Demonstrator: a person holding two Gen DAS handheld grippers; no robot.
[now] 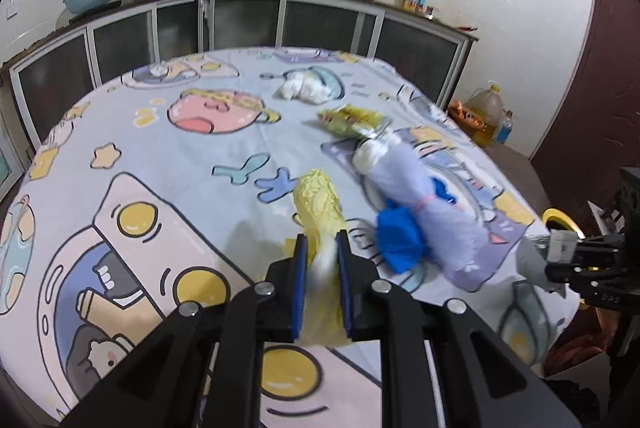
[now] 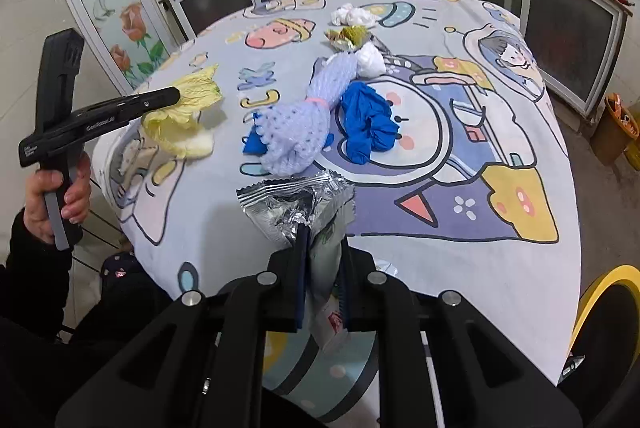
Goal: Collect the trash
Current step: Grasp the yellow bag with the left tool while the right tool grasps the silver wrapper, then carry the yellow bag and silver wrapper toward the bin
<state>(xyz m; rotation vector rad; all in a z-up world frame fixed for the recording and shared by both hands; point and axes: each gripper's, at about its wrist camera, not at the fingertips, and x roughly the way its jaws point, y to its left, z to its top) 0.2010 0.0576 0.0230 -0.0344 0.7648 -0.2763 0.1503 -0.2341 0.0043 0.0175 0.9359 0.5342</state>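
My left gripper is shut on a yellow cabbage leaf and holds it above the near side of the table; it shows in the right wrist view too, with the left gripper at the far left. My right gripper is shut on a silver foil wrapper above the table's near edge; it also shows at the right of the left wrist view. On the cloth lie a pale purple foam net, a blue glove, white tissue and a yellow-green wrapper.
The table carries a cartoon-print cloth. A yellow-rimmed bin stands at the table's right, near my right gripper. Cabinets run along the far wall. An oil jug and a basket sit on the floor at the right.
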